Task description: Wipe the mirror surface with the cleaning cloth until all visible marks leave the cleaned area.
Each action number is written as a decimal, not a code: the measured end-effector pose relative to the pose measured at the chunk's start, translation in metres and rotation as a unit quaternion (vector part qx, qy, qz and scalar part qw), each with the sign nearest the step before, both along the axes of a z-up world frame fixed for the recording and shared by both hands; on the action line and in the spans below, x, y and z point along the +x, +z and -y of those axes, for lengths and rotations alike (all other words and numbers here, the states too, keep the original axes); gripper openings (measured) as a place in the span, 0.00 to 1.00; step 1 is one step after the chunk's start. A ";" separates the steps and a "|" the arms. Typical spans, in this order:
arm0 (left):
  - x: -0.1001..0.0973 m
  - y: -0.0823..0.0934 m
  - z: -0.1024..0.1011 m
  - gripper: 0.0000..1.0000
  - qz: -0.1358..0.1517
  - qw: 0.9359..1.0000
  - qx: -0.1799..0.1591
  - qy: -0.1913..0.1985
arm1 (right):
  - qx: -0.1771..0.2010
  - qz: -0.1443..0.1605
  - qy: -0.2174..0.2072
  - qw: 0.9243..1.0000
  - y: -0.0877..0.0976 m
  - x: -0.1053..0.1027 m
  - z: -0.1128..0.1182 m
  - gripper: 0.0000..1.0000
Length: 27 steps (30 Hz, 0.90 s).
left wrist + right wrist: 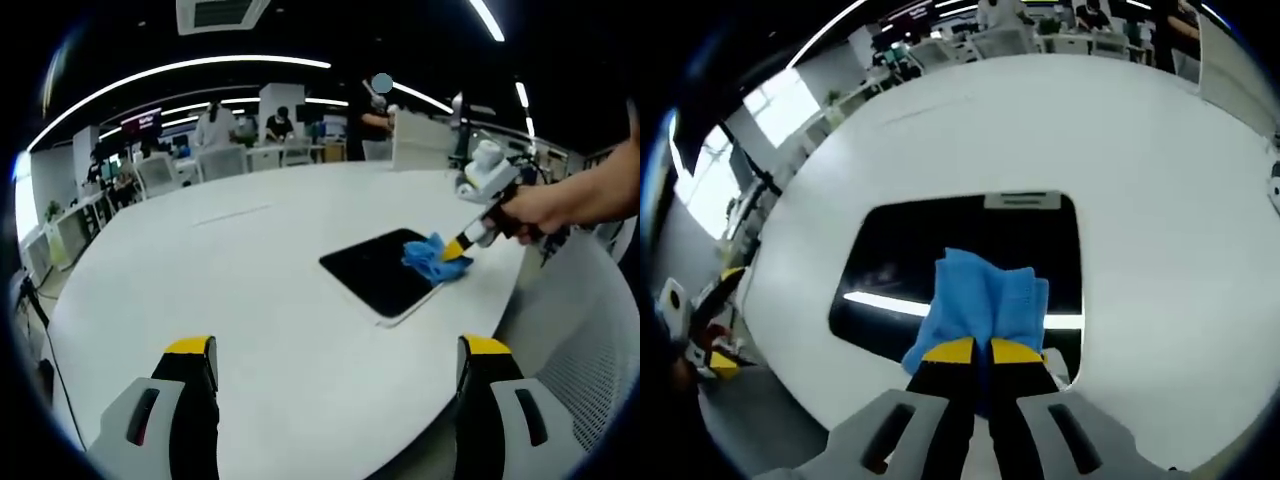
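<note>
The right hand-held gripper (982,352) is pinching a blue cleaning cloth (985,300) between its closed yellow-tipped jaws and is pressing it onto the mirror (890,255), a dark rectangular panel lying flat on the white desk (1160,200). In the left gripper view the same cloth (435,258) is sitting at the near right corner of the mirror (375,270), with a person's hand (560,205) gripping the tool above it. The left hand-held gripper (335,365) is standing wide, holding nothing, and hovering over bare desk (250,300) well apart from the mirror. The mirror is reflecting a bright ceiling strip; no marks can be made out at this resolution. Judgement: wiping is under way, with most of the panel apparently still to be covered. To do this step well, the cloth should be kept flat and bunched under the jaw tips, and passes should be overlapping across the full panel. Risk: the unsecured mirror sliding toward the desk edge; the idle gripper could be steadying its frame.
</note>
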<state>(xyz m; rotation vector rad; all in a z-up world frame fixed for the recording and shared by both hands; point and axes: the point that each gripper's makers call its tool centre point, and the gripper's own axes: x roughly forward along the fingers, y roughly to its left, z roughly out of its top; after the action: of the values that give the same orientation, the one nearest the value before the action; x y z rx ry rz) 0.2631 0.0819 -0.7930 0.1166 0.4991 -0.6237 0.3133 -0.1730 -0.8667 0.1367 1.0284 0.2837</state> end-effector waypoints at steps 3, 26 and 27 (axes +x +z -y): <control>0.000 0.001 0.000 0.99 0.001 1.000 0.000 0.000 | 0.008 -0.006 -0.002 1.000 0.000 0.001 -0.007 0.00; 0.001 0.003 -0.001 1.00 0.000 1.000 -0.013 0.006 | 0.018 -0.018 0.031 0.999 0.000 0.001 -0.061 0.00; 0.002 0.004 -0.001 1.00 0.001 1.000 -0.014 0.006 | 0.019 -0.019 0.031 0.999 0.000 0.001 -0.063 0.00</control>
<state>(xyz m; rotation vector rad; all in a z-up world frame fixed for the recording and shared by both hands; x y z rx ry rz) 0.2648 0.0825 -0.7893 0.0885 0.4881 -0.6176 0.3139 -0.1103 -0.8670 0.1440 1.0661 0.3589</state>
